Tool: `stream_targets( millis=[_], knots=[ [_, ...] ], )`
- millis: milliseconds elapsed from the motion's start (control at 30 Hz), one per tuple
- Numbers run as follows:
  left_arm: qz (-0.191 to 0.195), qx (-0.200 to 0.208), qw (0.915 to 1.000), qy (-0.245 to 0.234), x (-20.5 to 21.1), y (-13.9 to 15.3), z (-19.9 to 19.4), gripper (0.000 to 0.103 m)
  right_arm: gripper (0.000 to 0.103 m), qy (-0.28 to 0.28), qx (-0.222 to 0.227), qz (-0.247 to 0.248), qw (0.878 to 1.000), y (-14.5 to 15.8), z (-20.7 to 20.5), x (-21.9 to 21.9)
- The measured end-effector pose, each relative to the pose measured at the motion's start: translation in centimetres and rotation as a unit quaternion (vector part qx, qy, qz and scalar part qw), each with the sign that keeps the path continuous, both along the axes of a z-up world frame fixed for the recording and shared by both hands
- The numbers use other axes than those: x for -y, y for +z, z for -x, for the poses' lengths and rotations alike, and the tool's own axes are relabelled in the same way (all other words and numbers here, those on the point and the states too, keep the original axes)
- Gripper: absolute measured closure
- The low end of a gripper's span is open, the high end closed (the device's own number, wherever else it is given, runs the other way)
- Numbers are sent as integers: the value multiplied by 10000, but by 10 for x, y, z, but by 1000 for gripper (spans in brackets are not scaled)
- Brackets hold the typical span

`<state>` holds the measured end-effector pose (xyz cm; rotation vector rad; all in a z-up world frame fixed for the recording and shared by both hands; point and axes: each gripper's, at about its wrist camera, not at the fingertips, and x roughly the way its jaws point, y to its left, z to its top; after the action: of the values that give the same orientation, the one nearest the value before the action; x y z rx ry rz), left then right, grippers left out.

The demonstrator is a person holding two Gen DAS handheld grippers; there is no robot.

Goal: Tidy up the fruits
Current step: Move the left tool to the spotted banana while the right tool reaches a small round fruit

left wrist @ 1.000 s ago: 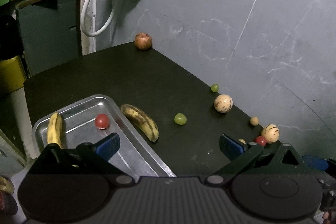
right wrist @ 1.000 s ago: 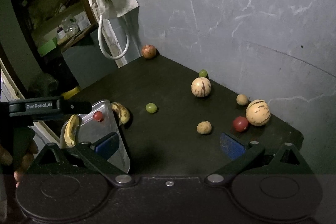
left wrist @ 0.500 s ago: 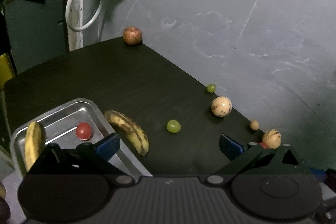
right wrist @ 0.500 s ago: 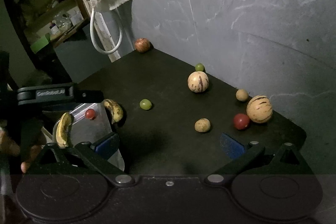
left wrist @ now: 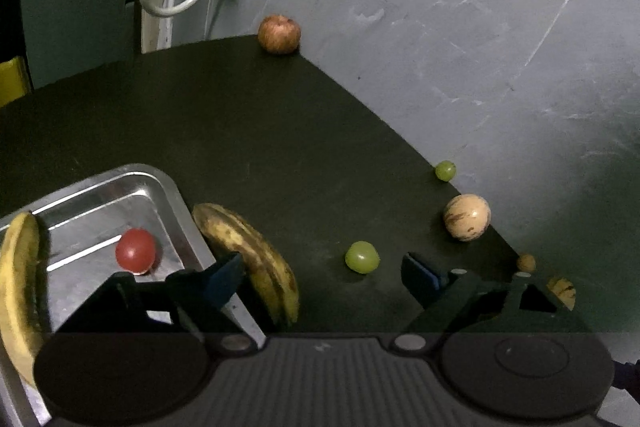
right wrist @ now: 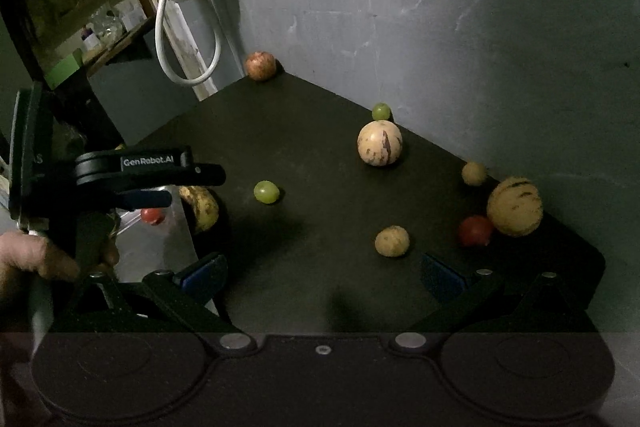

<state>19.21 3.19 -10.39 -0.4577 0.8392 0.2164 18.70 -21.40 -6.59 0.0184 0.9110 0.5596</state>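
A metal tray (left wrist: 168, 187) sits at the left and holds a yellow banana (left wrist: 18, 287) and a red tomato (left wrist: 135, 255). A spotted banana (left wrist: 248, 259) lies on the black table just right of the tray. My left gripper (left wrist: 322, 277) hangs low over it with its jaws closing. The banana sits by the left pad (left wrist: 224, 277), and the right pad is well clear of it. My right gripper (right wrist: 322, 275) is open over bare table, with nothing between its jaws. A small tan fruit (right wrist: 392, 241) and a second red tomato (right wrist: 475, 230) lie just beyond it.
Loose on the table are two green grapes (right wrist: 266, 191) (right wrist: 381, 111), two striped yellow fruits (right wrist: 379, 143) (right wrist: 515, 206), a small brown fruit (right wrist: 474, 173) and an apple (right wrist: 260, 65) in the far corner. A grey wall borders the table. A hand (right wrist: 32, 259) holds the left gripper.
The left gripper has come down and forward over the spotted banana, and its jaws have narrowed. The right gripper has dropped a little closer to the table.
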Motion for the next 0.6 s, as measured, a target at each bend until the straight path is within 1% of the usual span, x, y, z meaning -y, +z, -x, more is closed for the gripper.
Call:
stream_targets(
  millis=[33,133,400,600],
  knots=[
    [-3,-46,10000,21,-1,-3,-2,17,1,8,-1,10,10000,-2,-2,-2],
    [47,-141,9999,43,-3,-11,-6,18,1,40,-9,32,10000,-7,-11,-8],
    [145,-266,9993,196,-9,-25,-15,22,1,44,-80,5,10000,-14,-24,-11],
    [-43,-389,9987,315,-7,-28,-26,21,1,13,-148,-6,9999,-20,-26,-6]
  ],
)
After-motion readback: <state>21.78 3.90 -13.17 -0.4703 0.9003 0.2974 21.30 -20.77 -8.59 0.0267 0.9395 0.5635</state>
